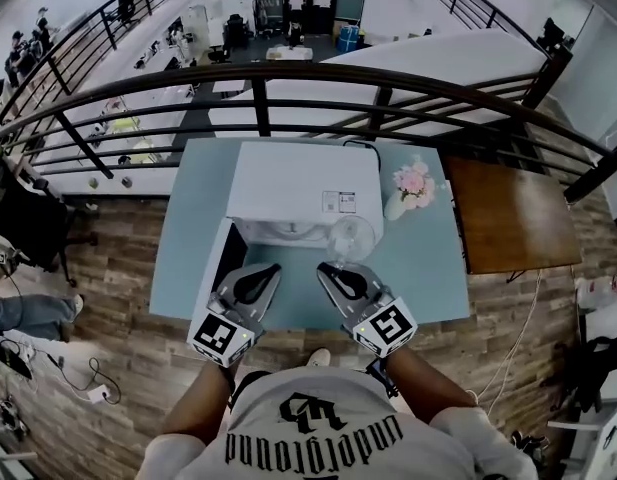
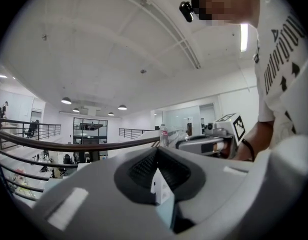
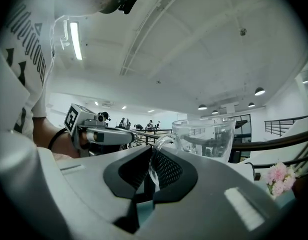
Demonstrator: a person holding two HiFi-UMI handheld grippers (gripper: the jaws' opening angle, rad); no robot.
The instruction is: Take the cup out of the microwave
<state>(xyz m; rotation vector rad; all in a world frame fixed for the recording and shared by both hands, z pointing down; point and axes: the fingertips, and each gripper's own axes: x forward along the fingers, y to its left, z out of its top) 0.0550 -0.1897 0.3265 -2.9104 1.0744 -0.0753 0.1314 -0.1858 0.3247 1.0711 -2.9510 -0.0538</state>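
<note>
Nearest us, at six o'clock in the head view, both forearms reach out over the pale blue table (image 1: pixel 428 268). The left gripper (image 1: pixel 272 271) sits at about seven o'clock from the middle of the table. In its own view the left gripper (image 2: pixel 158 179) has its jaws drawn close, with only a thin slit between them and nothing in it. Just beside it, at five o'clock, the right gripper (image 1: pixel 328 268) points forward. In the right gripper view its jaws are pinched onto the curved handle (image 3: pixel 154 156) of the clear glass cup (image 3: pixel 203 139), which stands upright.

From above, the cup (image 1: pixel 351 238) lies at one o'clock from the right gripper's tips, at the mouth of the white microwave (image 1: pixel 303 183) and overlapping its front edge. We cannot tell whether its base is clear of the cavity. The microwave door (image 1: pixel 216 268) hangs open toward eight o'clock. Pink flowers (image 1: pixel 413 183) stand at two o'clock from the cup, and a brown wooden table (image 1: pixel 513 213) lies beyond them at three o'clock. A dark railing (image 1: pixel 288 73) crosses at twelve o'clock.
</note>
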